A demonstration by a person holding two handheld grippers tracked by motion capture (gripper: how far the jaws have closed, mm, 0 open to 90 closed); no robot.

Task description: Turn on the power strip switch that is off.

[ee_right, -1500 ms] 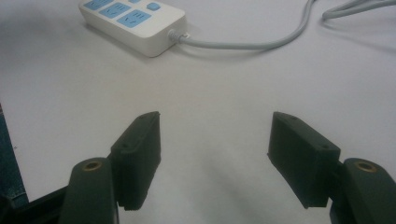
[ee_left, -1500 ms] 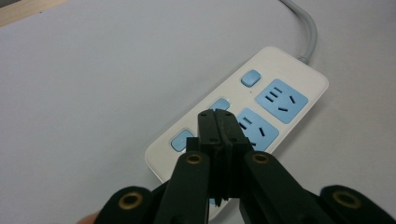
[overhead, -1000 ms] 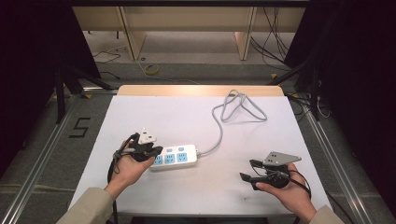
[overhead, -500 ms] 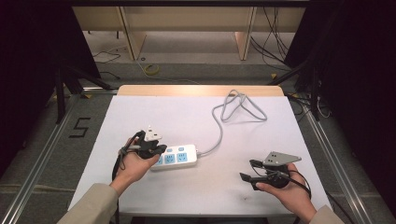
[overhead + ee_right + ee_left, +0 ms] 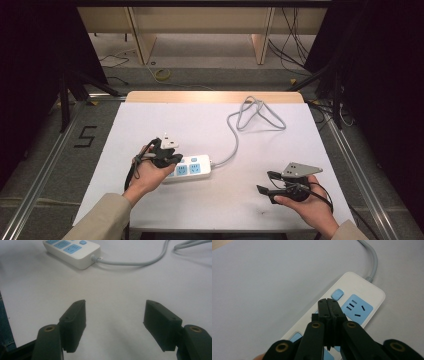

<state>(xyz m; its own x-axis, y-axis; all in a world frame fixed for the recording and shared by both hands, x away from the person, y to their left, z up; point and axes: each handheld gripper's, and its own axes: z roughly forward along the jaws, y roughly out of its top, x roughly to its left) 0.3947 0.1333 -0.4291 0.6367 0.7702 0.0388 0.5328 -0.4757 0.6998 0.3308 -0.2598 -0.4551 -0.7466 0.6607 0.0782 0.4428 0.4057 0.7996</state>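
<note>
Left gripper [image 5: 329, 305] clenched empty, tips over the power strip [image 5: 352, 305] near its blue switch [image 5: 337, 293]; right gripper [image 5: 115, 325] released, well apart.

White-covered table [image 5: 310, 200] with a bare wooden strip [image 5: 215, 96] along its far edge. On the grey floor at left, a black "5" marking [image 5: 85, 136]. Metal rails [image 5: 47, 165] flank the table on both sides. Beyond the far edge: pale wooden furniture legs [image 5: 140, 39], a yellowish coil, poss. a cable or tape [image 5: 161, 75], and loose black cables [image 5: 285, 37] trailing at upper right. Dark drapes, approx. black, close off both sides [image 5: 40, 45].
</note>
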